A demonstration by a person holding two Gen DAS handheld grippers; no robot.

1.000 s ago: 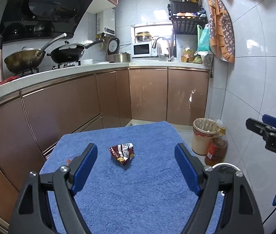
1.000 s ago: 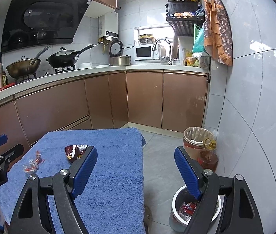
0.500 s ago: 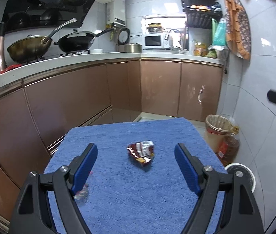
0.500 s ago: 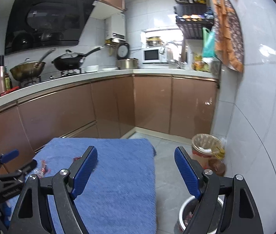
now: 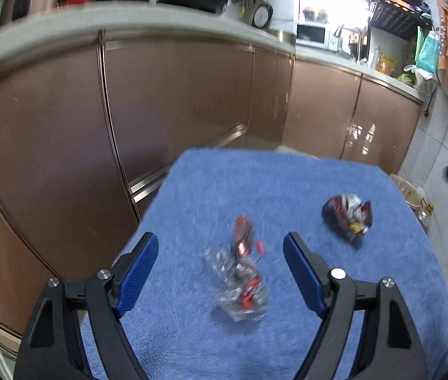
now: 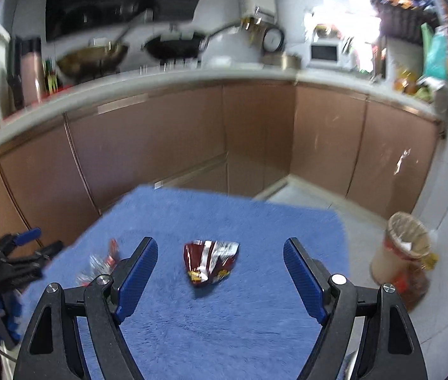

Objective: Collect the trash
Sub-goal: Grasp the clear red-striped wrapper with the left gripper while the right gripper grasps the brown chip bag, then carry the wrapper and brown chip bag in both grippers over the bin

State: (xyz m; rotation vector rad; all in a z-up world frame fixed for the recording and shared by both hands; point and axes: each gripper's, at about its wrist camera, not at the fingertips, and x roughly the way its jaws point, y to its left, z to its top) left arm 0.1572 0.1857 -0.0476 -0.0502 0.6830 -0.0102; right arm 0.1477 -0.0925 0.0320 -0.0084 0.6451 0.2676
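Observation:
A blue towel-covered table (image 5: 287, 190) holds two pieces of trash. A crumpled clear wrapper with red print (image 5: 239, 275) lies between the open jaws of my left gripper (image 5: 220, 272), just above the towel. A dark red snack bag (image 5: 347, 217) lies further right. In the right wrist view the same red bag (image 6: 211, 261) lies between the open jaws of my right gripper (image 6: 220, 272); the clear wrapper (image 6: 100, 264) shows left of it, partly hidden by the left finger. The left gripper (image 6: 18, 253) shows at the left edge.
Brown kitchen cabinets (image 6: 255, 139) run behind the table under a countertop with pans (image 6: 173, 46). A lined trash bin (image 6: 404, 253) stands on the floor at the right, with an oil bottle beside it. The bin's rim also shows in the left wrist view (image 5: 409, 190).
Both grippers have tilted down and swung left over the table. The left one now frames the clear wrapper, the right one frames the red bag. Both stay open.

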